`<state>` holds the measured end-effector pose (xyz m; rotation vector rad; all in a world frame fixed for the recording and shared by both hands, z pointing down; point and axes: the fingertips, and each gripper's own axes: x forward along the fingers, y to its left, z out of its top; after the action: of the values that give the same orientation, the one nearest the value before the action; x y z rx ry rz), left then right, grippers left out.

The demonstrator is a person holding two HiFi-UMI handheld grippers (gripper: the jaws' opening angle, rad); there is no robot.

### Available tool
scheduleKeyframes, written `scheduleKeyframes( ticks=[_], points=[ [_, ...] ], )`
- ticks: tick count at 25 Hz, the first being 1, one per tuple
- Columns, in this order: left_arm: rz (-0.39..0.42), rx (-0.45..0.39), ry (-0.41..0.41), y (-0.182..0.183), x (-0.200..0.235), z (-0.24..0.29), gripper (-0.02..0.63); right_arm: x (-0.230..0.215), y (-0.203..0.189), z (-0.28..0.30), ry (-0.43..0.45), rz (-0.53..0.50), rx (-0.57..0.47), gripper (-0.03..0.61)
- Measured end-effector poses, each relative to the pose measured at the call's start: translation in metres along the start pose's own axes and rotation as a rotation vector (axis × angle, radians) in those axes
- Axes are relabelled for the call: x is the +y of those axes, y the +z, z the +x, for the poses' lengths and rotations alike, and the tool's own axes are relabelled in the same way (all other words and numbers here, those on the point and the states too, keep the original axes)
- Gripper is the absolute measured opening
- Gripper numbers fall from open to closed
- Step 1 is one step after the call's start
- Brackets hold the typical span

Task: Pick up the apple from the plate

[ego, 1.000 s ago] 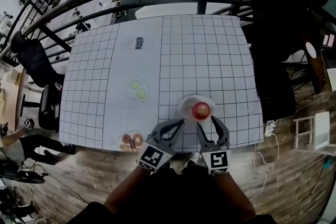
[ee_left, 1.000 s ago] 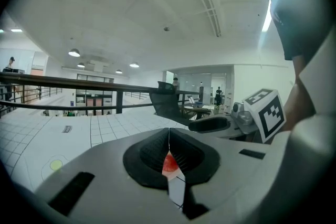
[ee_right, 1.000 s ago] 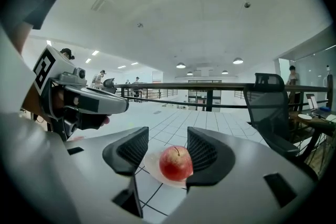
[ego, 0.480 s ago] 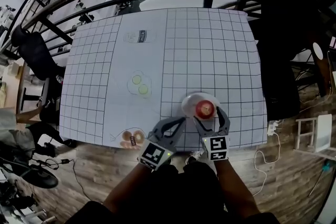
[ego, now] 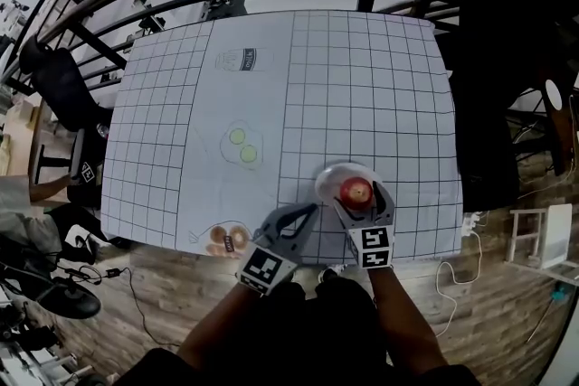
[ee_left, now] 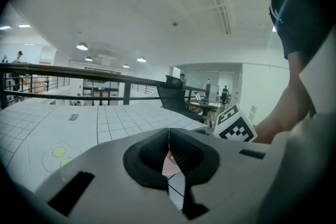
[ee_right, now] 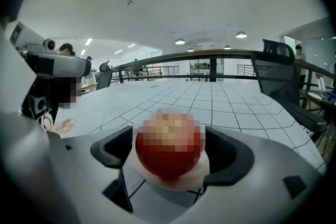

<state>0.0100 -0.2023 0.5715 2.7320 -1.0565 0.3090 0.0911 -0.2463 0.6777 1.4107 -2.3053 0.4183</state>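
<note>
Apple (ego: 356, 191) on plate (ego: 327, 179)
We see right gripper (ee_right: 169, 152) jaws, just opening, straddle it without contact; left gripper (ee_left: 169, 145) jaws together.

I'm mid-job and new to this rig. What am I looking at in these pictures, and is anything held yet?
No robot: a person holds tongs in each hand. One picture comes from a head camera looking down; the other two ride on the tongs. On a gridded sheet sits a red apple on a white plate. The right tongs have just been opening and straddle the apple without pinching it. The left tongs are shut and empty.
</note>
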Motion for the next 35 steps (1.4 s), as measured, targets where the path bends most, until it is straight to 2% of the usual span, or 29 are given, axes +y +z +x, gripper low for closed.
scheduleKeyframes(
  ticks=[3, 19, 26, 35],
  points=[
    [0.004, 0.001, -0.006, -0.001, 0.0, 0.002, 0.023, -0.001, -0.008, 0.004, 0.005, 0.005, 0.022, 0.408],
    [0.001, -0.004, -0.002, 0.002, 0.005, 0.001, 0.023, 0.002, 0.004, 0.006, 0.004, 0.016, 0.022, 0.407],
    [0.002, 0.008, -0.011, 0.002, 0.007, 0.0, 0.023, 0.006, 0.03, -0.006, 0.019, -0.019, -0.014, 0.407],
    [-0.011, -0.022, -0.021, 0.015, 0.007, -0.003, 0.023, 0.015, 0.077, -0.032, 0.036, -0.05, -0.075, 0.407]
  ],
)
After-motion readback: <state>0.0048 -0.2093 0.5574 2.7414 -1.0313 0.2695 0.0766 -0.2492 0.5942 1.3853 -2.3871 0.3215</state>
